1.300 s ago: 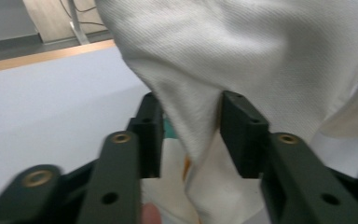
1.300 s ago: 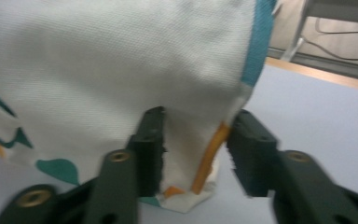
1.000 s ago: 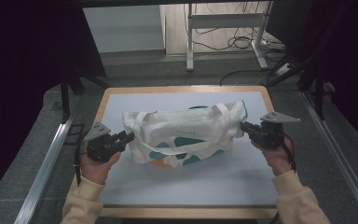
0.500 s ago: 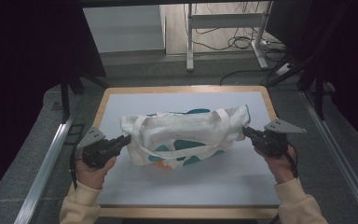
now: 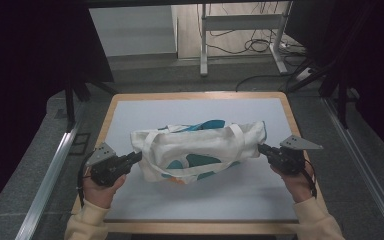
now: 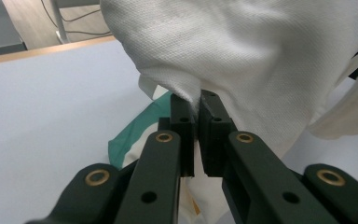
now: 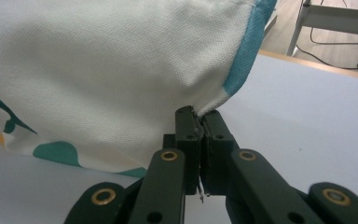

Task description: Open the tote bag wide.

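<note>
A white fabric tote bag (image 5: 200, 150) with teal patches and white handles is stretched between my two grippers above the pale table mat (image 5: 190, 200). My left gripper (image 5: 138, 158) holds its left end. In the left gripper view the jaws have just been closing, and my left gripper (image 6: 196, 100) now pinches a fold of the bag's white cloth (image 6: 261, 56). My right gripper (image 5: 261, 148) holds the right end. In the right gripper view my right gripper (image 7: 198, 115) is clamped on the bag's lower corner (image 7: 112, 70), beside its teal edge.
The mat lies on a wood-edged table (image 5: 195, 95). Aluminium rails run along the left (image 5: 50, 175) and right (image 5: 365, 170) sides. A desk frame with loose cables (image 5: 240, 45) stands on the floor beyond the far edge.
Both hands have sunk slightly toward the near side. The bag has gone from a bunched lump to a flatter shape, stretched low over the mat.
</note>
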`<state>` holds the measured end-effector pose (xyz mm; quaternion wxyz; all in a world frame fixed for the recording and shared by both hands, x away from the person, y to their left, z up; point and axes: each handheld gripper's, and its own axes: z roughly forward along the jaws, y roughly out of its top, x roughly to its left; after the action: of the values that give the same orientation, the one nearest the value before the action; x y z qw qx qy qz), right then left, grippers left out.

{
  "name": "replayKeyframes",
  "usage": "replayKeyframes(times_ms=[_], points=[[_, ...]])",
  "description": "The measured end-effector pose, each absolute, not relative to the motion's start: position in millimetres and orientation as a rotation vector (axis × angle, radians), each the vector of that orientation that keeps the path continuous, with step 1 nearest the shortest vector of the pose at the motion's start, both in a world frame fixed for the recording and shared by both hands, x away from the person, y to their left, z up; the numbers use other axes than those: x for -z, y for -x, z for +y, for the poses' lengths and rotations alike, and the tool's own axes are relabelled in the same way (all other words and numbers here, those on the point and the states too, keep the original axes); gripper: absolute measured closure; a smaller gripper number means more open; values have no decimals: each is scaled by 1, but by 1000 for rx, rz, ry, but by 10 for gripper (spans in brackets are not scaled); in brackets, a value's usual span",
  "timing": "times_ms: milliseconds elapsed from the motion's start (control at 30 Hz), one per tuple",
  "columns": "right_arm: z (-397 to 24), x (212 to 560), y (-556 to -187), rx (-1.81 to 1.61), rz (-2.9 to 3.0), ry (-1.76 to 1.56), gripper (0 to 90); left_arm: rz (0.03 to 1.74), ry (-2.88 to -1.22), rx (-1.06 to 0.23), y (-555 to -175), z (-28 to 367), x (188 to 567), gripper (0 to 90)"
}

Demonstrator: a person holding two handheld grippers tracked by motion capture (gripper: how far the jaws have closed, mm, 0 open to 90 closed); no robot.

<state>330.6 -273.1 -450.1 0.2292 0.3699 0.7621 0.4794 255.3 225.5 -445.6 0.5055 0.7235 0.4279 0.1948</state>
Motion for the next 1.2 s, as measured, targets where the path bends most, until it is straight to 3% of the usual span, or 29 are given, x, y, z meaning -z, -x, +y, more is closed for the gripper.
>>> replayKeyframes(times_ms=[1200], points=[[-265, 488, -335, -1182, 2203, -1040, 865, 1072, -1843, -457, -259, 218, 483, 864]])
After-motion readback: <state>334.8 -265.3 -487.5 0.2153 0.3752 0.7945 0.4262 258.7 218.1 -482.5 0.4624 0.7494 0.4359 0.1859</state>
